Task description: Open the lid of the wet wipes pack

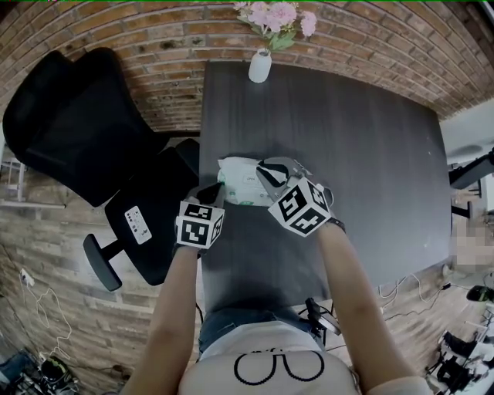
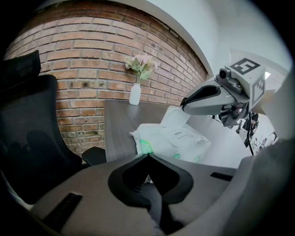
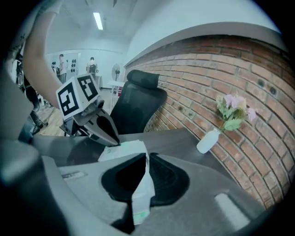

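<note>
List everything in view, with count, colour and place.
table: one, dark grey, centre
wet wipes pack: one, white and green, table's near left
lid flap: one, white, raised off the pack
vase: one, white, table's far edge
flowers: one bunch, pink, in vase
office chair: one, black, left of table
brick wall: one, brown, behind table
left claw: one, grey, closed, tips at pack's left edge
right claw: one, grey, shut on lid flap
forearms: two, bottom of head view

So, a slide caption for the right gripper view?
The right gripper shut on the lid flap of the wet wipes pack; the left gripper at its far corner.
</note>
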`<state>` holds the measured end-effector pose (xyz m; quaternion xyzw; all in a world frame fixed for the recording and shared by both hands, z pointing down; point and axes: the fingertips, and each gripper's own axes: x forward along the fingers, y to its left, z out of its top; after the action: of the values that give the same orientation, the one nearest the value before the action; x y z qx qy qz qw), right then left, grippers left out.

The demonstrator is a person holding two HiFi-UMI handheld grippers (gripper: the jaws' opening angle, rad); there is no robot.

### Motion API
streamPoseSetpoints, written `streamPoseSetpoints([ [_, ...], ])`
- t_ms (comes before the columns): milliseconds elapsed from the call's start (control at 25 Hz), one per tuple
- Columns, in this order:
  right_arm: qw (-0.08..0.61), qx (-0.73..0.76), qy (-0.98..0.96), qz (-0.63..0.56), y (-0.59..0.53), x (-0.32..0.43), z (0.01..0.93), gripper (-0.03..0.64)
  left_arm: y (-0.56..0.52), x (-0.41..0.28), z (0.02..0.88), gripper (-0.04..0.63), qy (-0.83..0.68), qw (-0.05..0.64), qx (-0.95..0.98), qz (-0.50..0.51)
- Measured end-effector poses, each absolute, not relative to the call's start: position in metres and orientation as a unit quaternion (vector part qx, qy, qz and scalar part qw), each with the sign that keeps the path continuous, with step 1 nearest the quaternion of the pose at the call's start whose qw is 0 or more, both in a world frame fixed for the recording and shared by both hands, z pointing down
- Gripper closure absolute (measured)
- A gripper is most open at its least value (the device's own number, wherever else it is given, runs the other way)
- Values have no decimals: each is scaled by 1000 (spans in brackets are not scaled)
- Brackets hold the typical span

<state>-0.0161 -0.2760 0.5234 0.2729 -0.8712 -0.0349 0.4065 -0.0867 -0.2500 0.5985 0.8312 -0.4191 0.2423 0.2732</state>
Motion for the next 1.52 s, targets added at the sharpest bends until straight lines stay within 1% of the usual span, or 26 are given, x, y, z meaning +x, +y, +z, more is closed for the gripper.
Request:
streamPoseSetpoints([
  [120, 410, 287, -865, -30, -289, -13, 525, 570, -250, -86, 598, 597, -416, 272, 833, 244],
  [200, 421, 291, -859, -26, -295, -10, 529, 511, -250, -86, 598, 597, -415, 270, 833, 245],
  [360, 436, 302, -847, -28, -307, -5, 542, 488, -250, -87, 599, 597, -413, 270, 835, 244],
  [720, 436, 309, -845, 2, -323, -3, 559, 472, -251, -87, 601, 597, -411, 271, 837, 241],
  [840, 446, 306, -841, 7, -326, -3, 567, 462, -252, -88, 602, 597, -411, 272, 837, 238],
  [1040, 448, 314, -837, 23, -326, -3, 578, 466, -251, -88, 602, 597, -411, 271, 836, 243],
  [1360, 424, 353, -834, 38, -328, 2, 553, 465, -250, -88, 600, 597, -413, 266, 830, 264],
  [1520, 415, 360, -835, 30, -321, 5, 535, 465, -248, -93, 590, 597, -427, 260, 828, 254],
])
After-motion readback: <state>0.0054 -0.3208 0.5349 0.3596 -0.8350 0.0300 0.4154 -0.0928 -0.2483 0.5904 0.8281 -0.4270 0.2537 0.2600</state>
